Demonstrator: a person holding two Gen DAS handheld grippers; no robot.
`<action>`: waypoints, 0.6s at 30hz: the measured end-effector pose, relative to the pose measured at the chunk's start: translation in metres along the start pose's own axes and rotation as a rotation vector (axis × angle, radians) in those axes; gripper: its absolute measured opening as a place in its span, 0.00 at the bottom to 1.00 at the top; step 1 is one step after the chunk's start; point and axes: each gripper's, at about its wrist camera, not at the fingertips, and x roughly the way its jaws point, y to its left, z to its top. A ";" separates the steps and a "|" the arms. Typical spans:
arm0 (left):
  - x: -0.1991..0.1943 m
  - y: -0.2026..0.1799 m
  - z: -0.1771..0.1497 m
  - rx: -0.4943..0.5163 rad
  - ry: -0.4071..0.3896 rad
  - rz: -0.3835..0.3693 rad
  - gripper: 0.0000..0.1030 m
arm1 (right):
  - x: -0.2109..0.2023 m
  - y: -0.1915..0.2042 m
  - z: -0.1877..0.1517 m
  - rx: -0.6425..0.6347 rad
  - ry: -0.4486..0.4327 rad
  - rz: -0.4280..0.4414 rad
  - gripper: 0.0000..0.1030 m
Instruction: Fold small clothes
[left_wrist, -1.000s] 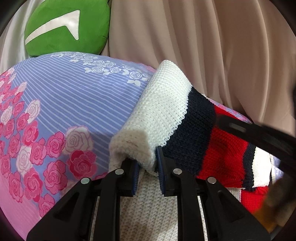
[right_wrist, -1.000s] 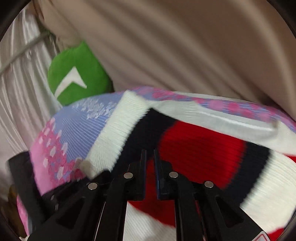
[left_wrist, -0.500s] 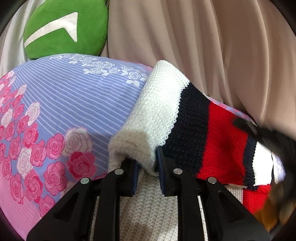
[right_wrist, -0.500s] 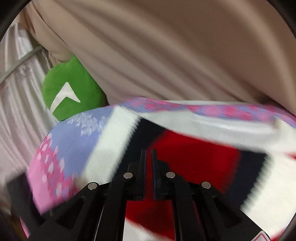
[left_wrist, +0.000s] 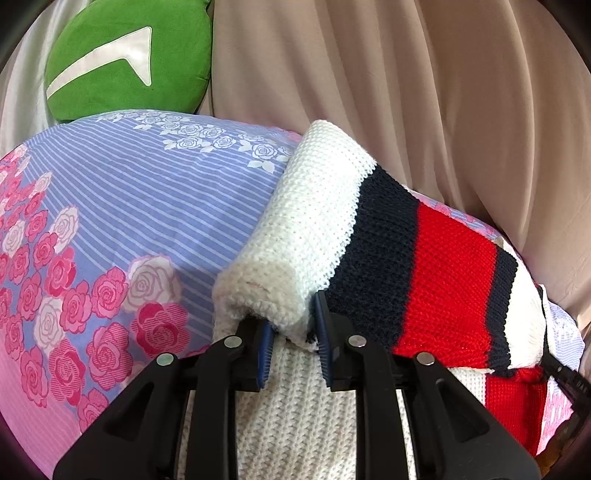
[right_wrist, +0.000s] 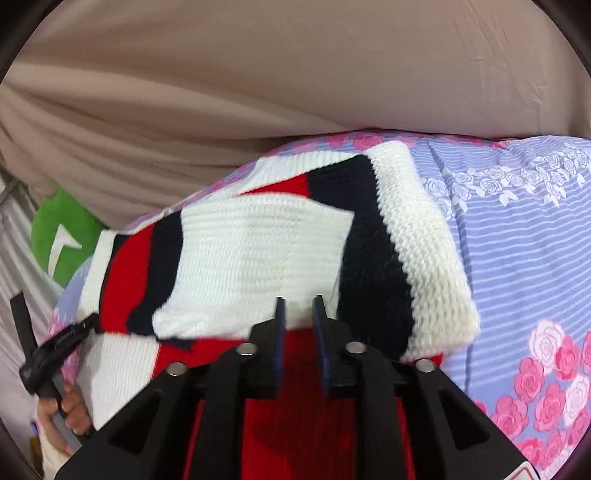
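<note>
Sweater (left_wrist: 424, 273) folded over once on the bed (left_wrist: 147, 221); left gripper (left_wrist: 291, 339) pinches the folded edge, right gripper (right_wrist: 299, 332), fingers just parted, holds nothing; further folds remain.

Counted one striped knit sweater in white, navy and red (left_wrist: 388, 258), one round green plush cushion with a white arrow (left_wrist: 125, 59), one floral lilac-and-pink bedsheet (left_wrist: 129, 206), and two black tongs: left tongs (left_wrist: 291, 332), right tongs (right_wrist: 299, 325).

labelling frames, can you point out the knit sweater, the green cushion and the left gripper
knit sweater (left_wrist: 447, 280), left wrist view, red stripe of the folded-over part
green cushion (left_wrist: 122, 88), left wrist view, green plush below the white mark
left gripper (left_wrist: 293, 334), left wrist view, between the fingertips, which pinch the white fold
</note>
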 end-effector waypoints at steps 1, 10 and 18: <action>0.000 0.000 0.000 -0.002 0.000 0.000 0.19 | 0.005 -0.002 -0.001 0.006 0.001 -0.029 0.33; 0.000 0.006 0.001 -0.014 -0.003 -0.011 0.20 | 0.016 -0.009 0.012 0.040 -0.005 -0.042 0.53; 0.000 0.003 0.000 0.000 -0.003 0.004 0.22 | -0.052 0.013 0.030 -0.002 -0.216 0.073 0.08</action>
